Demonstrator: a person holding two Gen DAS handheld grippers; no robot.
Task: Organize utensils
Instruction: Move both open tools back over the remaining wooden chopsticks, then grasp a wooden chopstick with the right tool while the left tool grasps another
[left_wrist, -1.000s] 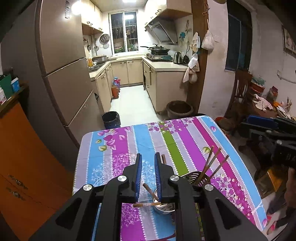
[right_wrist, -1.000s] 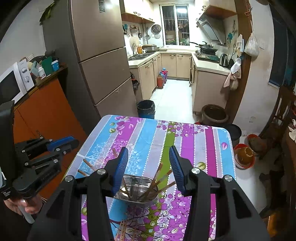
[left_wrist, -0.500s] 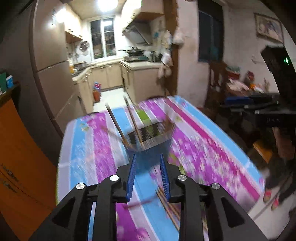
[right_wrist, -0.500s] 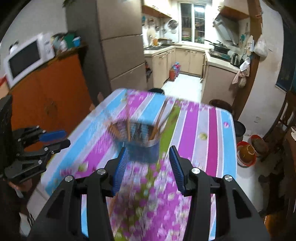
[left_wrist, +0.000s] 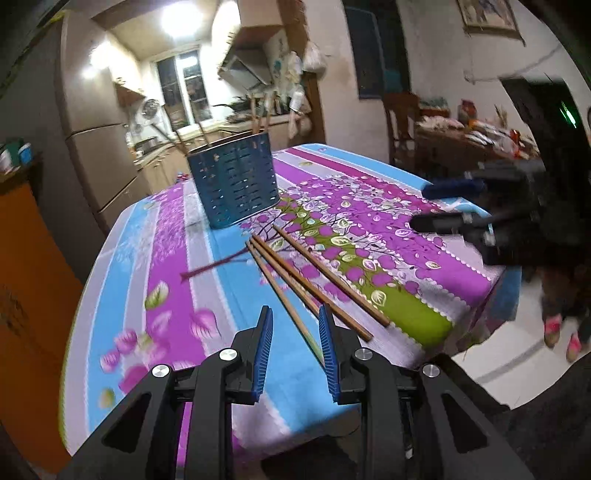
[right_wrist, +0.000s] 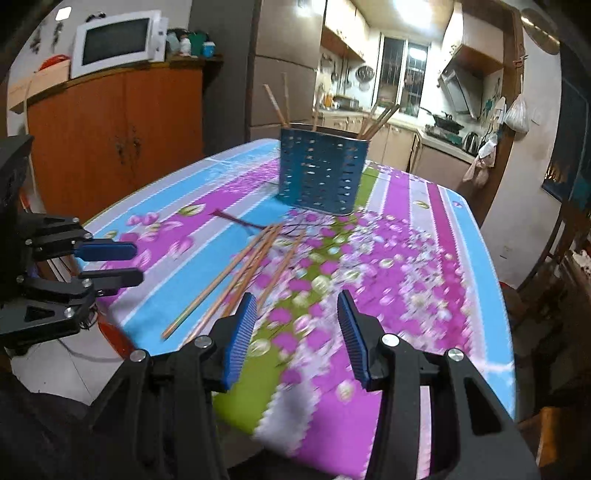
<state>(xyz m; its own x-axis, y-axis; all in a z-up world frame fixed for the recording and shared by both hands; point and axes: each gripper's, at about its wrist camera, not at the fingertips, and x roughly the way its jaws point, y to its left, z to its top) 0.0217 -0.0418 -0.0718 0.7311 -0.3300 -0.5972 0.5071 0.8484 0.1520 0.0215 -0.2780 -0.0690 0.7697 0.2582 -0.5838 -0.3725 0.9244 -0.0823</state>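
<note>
Your left gripper has its jaws a narrow gap apart, holding nothing; they have just been opening. The near end of one loose chopstick lies on the worktop between them, apart from the pads, and two more lie just right. Your right gripper stands wider open and empty, the chopsticks just left of it. Both point down at the near edge. The blue holder stands upright at the far side, chopsticks in it.
</note>
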